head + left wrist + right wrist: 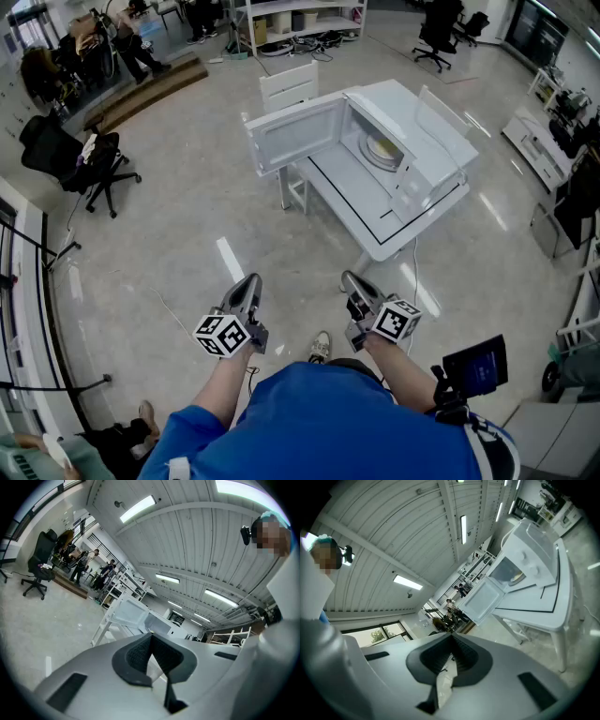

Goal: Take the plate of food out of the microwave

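Note:
The white microwave (417,117) stands on a white table (370,220) some way ahead of me, its door (295,136) swung open to the left. Inside lies the plate of food (382,148), pale and round. My left gripper (249,284) and right gripper (351,281) are held low in front of my body, well short of the table, both shut with nothing between the jaws. In the right gripper view the microwave (520,571) and the plate (516,577) show beyond the shut gripper (452,638). In the left gripper view the open door (127,612) shows past the shut gripper (151,635).
A white chair (289,84) stands behind the table. A black office chair (80,159) is at the far left, with people near a wooden platform (150,84). Shelving and carts line the right side. A small dark screen (476,366) is strapped near my right arm.

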Available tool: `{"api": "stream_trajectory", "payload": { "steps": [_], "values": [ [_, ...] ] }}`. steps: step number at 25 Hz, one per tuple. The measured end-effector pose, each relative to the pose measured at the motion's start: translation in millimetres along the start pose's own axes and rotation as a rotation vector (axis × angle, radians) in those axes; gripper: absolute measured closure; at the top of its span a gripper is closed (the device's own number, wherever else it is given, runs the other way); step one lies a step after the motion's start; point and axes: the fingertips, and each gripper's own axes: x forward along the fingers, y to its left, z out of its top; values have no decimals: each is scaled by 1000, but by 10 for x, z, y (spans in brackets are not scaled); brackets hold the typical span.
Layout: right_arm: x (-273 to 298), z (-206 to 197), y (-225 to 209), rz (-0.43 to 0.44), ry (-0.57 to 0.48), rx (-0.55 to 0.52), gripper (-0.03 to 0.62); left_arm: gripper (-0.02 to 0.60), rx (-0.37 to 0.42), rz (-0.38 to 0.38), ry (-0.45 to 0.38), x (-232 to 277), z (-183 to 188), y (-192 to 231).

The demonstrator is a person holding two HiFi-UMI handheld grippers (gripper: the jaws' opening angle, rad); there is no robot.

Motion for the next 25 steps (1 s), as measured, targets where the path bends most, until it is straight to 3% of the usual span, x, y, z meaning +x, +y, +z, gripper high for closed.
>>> {"api": "stream_trajectory", "payload": {
  "steps": [4,15,25],
  "values": [
    [172,319,-210,7,-27,8,599,574,17,-32,-2,500,116,-65],
    [340,929,-871,-91,-116,49,599,574,40,-98,66,1482,158,-126],
    [694,1241,-1330,-237,-266,89,599,574,35,-266,179,2499,268,71]
  ]
}}
